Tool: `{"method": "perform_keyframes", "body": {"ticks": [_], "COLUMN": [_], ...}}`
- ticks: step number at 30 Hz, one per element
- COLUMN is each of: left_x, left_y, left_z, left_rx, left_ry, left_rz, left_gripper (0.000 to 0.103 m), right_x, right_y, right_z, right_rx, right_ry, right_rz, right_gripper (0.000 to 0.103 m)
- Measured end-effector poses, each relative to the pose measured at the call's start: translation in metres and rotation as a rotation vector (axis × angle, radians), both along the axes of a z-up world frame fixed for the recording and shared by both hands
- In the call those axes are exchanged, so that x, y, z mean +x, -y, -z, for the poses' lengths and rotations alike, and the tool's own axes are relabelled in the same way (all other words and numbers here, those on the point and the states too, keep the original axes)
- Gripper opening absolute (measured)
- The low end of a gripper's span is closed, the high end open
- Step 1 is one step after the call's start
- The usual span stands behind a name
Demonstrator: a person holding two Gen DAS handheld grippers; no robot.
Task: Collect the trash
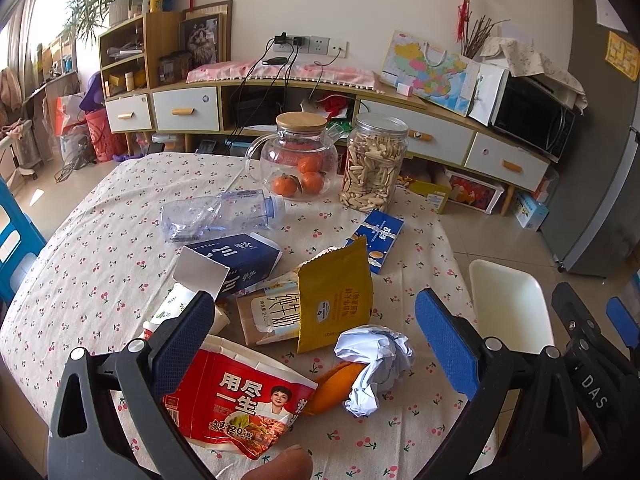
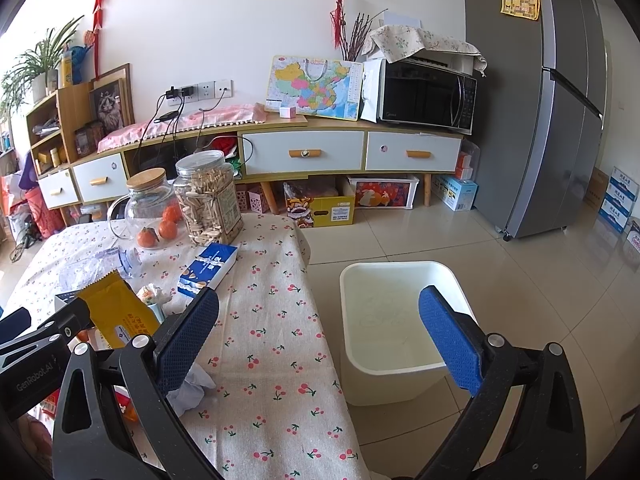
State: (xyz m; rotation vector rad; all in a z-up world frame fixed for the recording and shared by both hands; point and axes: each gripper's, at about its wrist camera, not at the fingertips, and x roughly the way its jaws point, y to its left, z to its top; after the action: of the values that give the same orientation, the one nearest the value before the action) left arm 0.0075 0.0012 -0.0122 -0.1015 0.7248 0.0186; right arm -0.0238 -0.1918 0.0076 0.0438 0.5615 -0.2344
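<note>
Trash lies on the cherry-print tablecloth (image 1: 100, 272): a red noodle cup lid (image 1: 240, 400), crumpled white paper (image 1: 374, 364), orange peel (image 1: 334, 388), a yellow snack bag (image 1: 336, 300), a milk carton (image 1: 268, 316), a dark blue box (image 1: 236, 260) and a crushed clear bottle (image 1: 216, 216). My left gripper (image 1: 316, 340) is open and empty, just above the lid and paper. My right gripper (image 2: 320, 340) is open and empty over the table's right edge. The white bin (image 2: 400, 320) stands on the floor beside the table; it also shows in the left wrist view (image 1: 508, 304).
A glass teapot (image 1: 296, 156) with oranges (image 1: 286, 184), a jar of biscuits (image 1: 374, 164) and a blue-white box (image 1: 380, 236) stand at the table's far side. A sideboard (image 2: 304, 156) with a microwave (image 2: 428, 96) and a fridge (image 2: 552, 100) stand behind.
</note>
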Motion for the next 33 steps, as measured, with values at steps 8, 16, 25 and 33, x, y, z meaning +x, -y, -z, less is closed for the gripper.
{"method": "perform_keyframes", "body": {"ticks": [8,16,25,33], "left_x": [0.003,0.015,0.043,0.018], "left_y": [-0.003,-0.028,-0.069,-0.099], "left_z": [0.004,-0.001,0.017,0.031], "left_rx": [0.011,0.017,-0.070,-0.195], "left_ry": [-0.024,-0.035,-0.214,-0.327], "left_rz": [-0.012,-0.048,-0.008,-0.043], "left_gripper": [0.097,0.097,0.097,0.097], "right_x": [0.005,0.019,0.027,0.027], "right_y": [-0.001,0.004,0.011,0.002], "right_z": [0.006,0.007,0.005,0.006], "right_rx": [0.057,0.154,0.238,0.232], "right_ry": [-0.035,-0.127,-0.189,-0.209], "right_rz": [-0.030,-0.080,-0.105,-0.161], "right_gripper": [0.096,0.096,0.096,0.096]}}
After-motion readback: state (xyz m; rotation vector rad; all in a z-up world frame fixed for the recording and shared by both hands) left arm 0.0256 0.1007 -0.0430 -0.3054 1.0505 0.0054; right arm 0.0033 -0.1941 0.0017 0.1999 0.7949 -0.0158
